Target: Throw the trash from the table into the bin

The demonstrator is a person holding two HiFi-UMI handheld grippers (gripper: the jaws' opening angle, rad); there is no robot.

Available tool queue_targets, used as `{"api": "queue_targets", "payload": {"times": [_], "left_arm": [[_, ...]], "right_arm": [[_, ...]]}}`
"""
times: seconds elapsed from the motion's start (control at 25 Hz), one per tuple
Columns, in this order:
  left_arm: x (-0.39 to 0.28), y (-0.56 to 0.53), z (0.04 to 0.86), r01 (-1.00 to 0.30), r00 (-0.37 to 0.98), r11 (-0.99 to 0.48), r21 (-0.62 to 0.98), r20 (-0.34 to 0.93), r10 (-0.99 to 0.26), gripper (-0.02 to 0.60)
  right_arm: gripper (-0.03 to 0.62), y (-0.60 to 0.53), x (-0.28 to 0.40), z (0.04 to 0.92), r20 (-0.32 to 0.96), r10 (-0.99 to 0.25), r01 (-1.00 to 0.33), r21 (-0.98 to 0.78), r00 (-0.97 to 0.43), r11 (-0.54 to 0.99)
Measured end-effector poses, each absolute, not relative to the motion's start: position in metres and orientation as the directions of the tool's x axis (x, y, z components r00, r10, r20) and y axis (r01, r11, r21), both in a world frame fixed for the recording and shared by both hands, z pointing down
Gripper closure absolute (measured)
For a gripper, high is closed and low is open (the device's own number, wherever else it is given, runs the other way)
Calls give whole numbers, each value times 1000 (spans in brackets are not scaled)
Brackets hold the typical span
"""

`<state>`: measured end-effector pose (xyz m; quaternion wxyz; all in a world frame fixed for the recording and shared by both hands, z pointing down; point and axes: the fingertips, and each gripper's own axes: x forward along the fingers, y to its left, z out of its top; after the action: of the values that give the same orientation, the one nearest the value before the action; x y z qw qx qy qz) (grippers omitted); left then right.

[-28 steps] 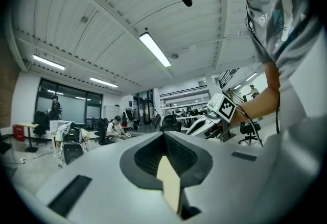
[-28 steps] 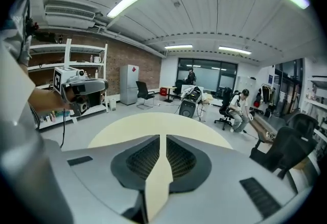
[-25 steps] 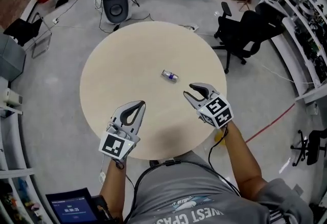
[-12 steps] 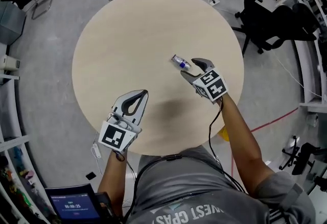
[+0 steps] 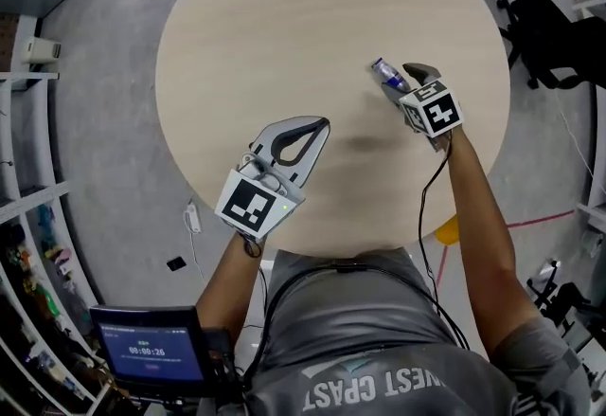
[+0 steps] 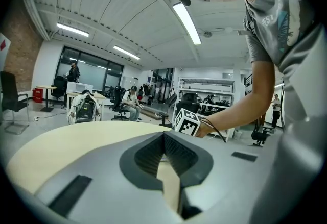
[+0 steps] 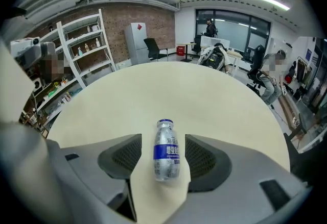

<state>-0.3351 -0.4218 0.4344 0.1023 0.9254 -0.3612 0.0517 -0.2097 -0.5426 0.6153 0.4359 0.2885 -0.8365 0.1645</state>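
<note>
While the left tongs [image 5: 320,127] hang shut and empty, the right tongs [image 5: 405,79] (their jaws have just been opening) stand wide around the small bottle [image 7: 166,150] lying on the counter's [image 5: 284,16] right side, not squeezing it.

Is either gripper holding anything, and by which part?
Nothing is held. The right gripper, jaws just opened, straddles the lying bottle without gripping; the left gripper is shut and empty.

You are facing open tabletop [image 5: 284,26] running wide to its far and left edges; only the bottle [image 5: 386,74] is lying in the way near the right edge.
</note>
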Motion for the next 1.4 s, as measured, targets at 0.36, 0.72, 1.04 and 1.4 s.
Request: {"api": "queue_targets", "payload": {"times": [0.36, 0.72, 1.04, 1.4], "left_arm": [[-331, -412, 440, -678, 735, -717, 161, 175, -655, 538], [-340, -399, 424, -682, 730, -720, 126, 158, -665, 538], [-361, -356, 366, -684, 729, -725, 79, 97, -678, 538], [-368, -342, 337, -667, 745, -744, 34, 27, -667, 538]], "right_arm": [[351, -522, -201, 658, 877, -262, -640, -66, -404, 766], [364, -504, -203, 642, 865, -296, -677, -67, -406, 733], [365, -459, -234, 530, 782, -413, -662, 0, -468, 750], [365, -421, -243, 445, 677, -523, -671, 58, -518, 739]]}}
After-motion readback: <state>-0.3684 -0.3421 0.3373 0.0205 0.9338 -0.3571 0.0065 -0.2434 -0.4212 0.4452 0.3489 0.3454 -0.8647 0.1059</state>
